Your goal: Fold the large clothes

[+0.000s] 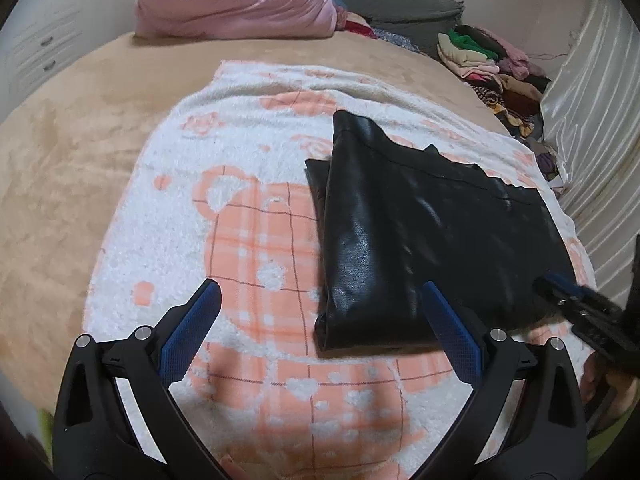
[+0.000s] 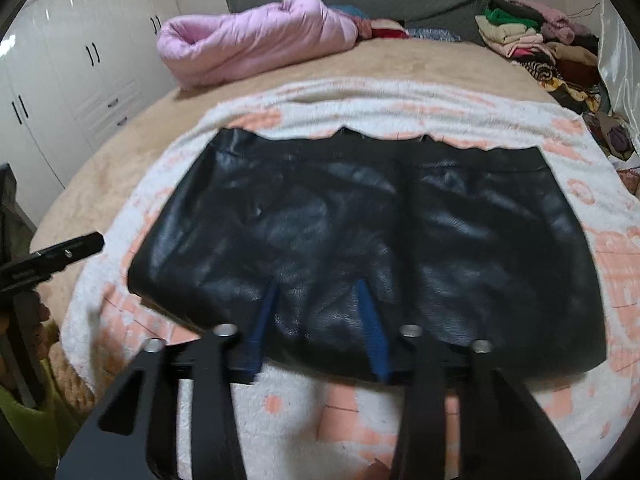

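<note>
Jaws first: the right gripper (image 2: pixel 320 312) has its 2 blue fingers drawn in narrow over the near edge of the black leather garment (image 2: pixel 360 240), and a ridge of leather sits between them. Blur hides whether the pads truly pinch, so call it a grip that is forming. Over on the other side, the left gripper (image 1: pixel 320 312) hangs with jaws spread wide and nothing in them; its right finger crosses the garment's near corner in the picture, contact uncertain.

That garment fills the centre of the right wrist view, a broad flat rectangle with its waistband-like edge toward the top of the frame. In the left wrist view it sits right of centre, and layered edges show at its left side, so at least 1 fold looks done. My read: roughly midway, with another fold across and a final tidy left.

Beneath it lies the white and peach blanket (image 2: pixel 400 412), spread on the tan bed (image 2: pixel 120 160). At the upper left, a rolled pink quilt (image 2: pixel 248 40). At the upper right, a pile of clothes (image 2: pixel 532 44) waits. White wardrobes (image 2: pixel 72 60) line the far left.
</note>
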`<state>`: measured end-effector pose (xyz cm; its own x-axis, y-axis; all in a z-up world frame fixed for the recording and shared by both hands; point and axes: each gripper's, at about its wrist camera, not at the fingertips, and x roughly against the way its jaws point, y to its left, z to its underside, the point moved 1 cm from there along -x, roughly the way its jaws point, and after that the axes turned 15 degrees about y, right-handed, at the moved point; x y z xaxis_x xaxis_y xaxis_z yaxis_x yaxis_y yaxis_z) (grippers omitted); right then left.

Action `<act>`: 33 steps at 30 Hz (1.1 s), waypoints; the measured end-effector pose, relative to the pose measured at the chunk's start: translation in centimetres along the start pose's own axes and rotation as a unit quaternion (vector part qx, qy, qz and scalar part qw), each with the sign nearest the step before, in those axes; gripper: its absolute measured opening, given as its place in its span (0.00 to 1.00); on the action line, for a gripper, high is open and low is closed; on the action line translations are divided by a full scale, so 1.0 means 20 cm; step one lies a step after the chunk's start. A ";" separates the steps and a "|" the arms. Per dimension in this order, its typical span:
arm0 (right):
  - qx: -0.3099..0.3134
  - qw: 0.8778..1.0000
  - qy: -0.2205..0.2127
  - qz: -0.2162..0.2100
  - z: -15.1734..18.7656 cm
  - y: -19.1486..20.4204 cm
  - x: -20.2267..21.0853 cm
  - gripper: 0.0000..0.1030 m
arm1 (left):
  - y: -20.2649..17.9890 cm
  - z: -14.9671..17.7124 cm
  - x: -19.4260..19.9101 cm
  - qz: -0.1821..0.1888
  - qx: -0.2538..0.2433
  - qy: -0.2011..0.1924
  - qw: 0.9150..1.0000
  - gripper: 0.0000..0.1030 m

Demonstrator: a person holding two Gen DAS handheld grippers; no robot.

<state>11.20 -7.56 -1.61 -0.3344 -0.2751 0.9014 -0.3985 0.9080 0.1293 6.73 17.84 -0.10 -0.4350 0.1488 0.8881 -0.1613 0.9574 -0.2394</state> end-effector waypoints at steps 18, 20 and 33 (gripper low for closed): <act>-0.023 0.998 0.042 -0.033 -0.07 -0.11 -0.19 0.16 | 0.01 -0.34 -0.56 0.075 0.043 0.106 0.991 0.91; -0.028 0.999 0.011 -0.023 -0.19 -0.14 -0.11 0.16 | 0.02 -0.36 -0.56 0.090 0.045 0.096 0.990 0.85; -0.054 0.993 0.098 0.024 -0.81 -0.33 -0.57 0.13 | -0.06 -0.38 -0.42 0.145 0.018 0.062 0.987 0.25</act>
<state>31.45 -5.29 -6.14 -0.1739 -0.1737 0.9693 -0.2888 0.9500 0.1185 17.39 17.27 -4.35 -0.3563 0.4465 0.8208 -0.0779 0.8612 -0.5023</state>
